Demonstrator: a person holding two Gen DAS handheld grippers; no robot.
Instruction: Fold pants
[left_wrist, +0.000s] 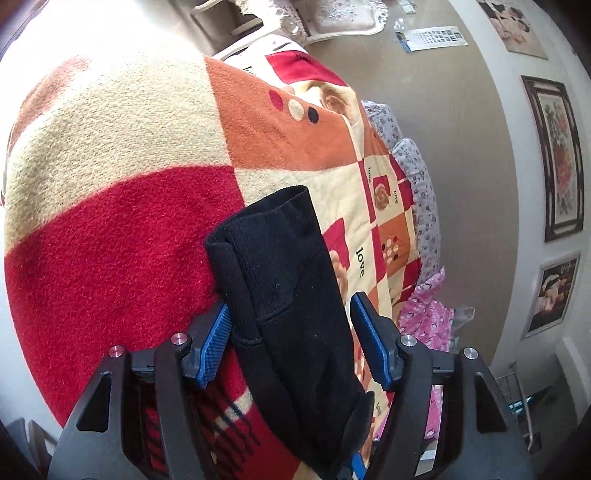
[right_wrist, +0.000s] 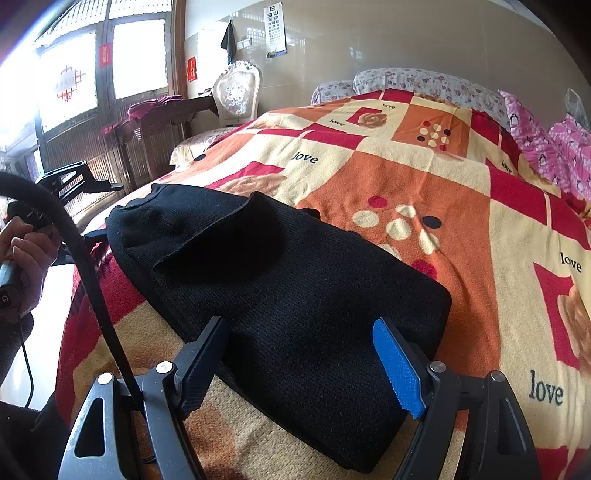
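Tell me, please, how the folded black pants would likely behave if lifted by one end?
The black pants are soft knit in loose layers, so they would probably droop and unfold. Their ribbed texture suggests little slipping on the fleecy blanket.

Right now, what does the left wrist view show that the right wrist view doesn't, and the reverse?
Left wrist only: framed pictures on the wall, and the left gripper open around the folded black pants.
Right wrist only: the window, the person's hand, and the right gripper open over the pants.
Shared: the pants, the "love" blanket, white chair, eye chart.
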